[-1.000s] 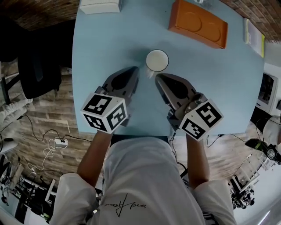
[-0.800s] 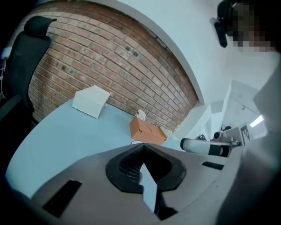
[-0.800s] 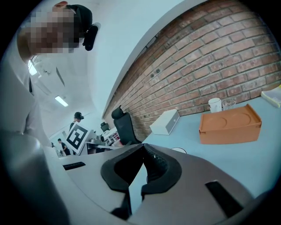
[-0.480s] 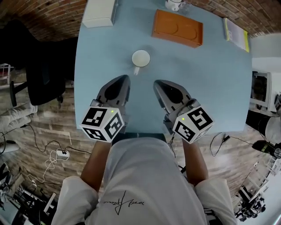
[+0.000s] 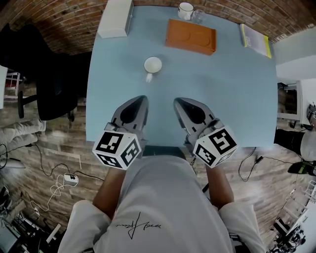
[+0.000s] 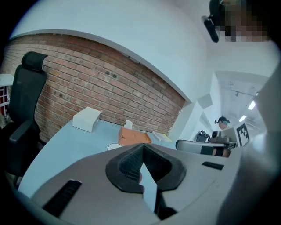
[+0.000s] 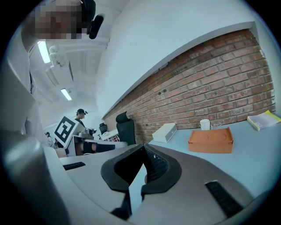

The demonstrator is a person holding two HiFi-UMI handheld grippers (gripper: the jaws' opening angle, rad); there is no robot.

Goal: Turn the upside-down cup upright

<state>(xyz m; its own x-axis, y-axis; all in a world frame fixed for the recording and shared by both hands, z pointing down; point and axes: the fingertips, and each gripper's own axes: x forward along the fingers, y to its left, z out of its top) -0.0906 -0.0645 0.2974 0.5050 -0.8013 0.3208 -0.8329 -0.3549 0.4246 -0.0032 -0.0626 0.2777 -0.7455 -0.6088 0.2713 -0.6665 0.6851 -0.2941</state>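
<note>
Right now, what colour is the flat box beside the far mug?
Orange; the box shows best in head view.

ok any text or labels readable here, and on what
On the shirt: cursive script, too scrawled to read.
On the booklet: print too small to read.
Cubes on left gripper and right gripper: black square patterns, no letters.
No other text shows.

In its own view the left claw [image 6: 142,151] hid all but a white sliver of the cup [image 6: 115,146]. From overhead, which end of it faced up was too small to tell, as was the item [image 5: 197,16] beside the far mug [image 5: 185,10].
</note>
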